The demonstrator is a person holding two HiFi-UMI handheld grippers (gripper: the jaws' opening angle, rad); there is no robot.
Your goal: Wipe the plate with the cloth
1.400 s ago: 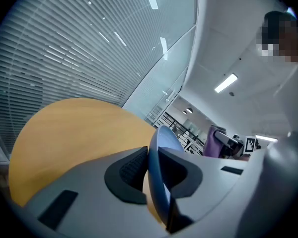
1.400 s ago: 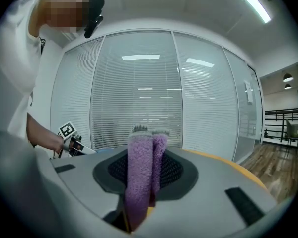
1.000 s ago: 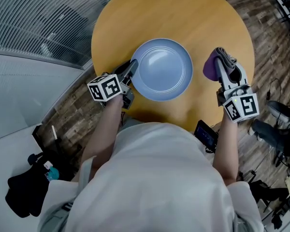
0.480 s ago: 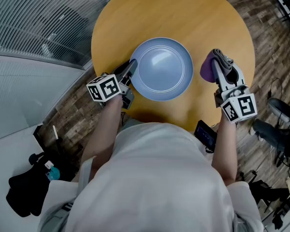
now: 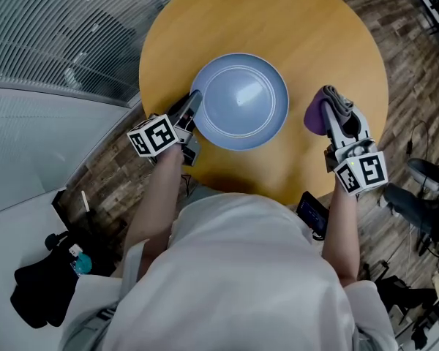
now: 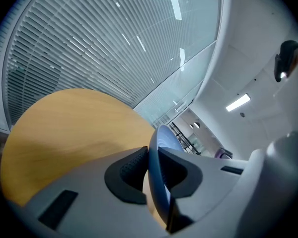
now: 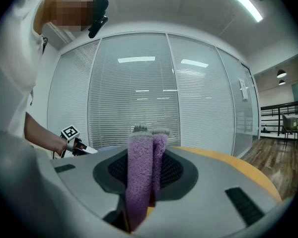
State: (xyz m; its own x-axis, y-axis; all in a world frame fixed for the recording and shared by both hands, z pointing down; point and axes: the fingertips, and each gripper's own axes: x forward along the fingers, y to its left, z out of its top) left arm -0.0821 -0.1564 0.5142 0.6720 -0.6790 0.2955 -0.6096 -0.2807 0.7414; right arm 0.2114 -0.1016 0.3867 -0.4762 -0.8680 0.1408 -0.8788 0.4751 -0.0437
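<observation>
Pale-blue plate [image 5: 240, 102] on the wooden table [image 5: 293, 20] is taken as reference. Left tool [image 5: 193, 101]: jaws clamped on the plate's left rim. Right tool [image 5: 332, 102]: just off the plate's right rim and clear of it, jaws pinching the folded purple cloth [image 5: 314, 115]. Judgement: the cloth lies rightward and must travel left onto the plate.

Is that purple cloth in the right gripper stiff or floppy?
Probably soft and squashy: the cloth looks fluffy and sits folded, pinched in the right gripper. Likely floppy too: in the head view its free part bulges sideways.
</observation>
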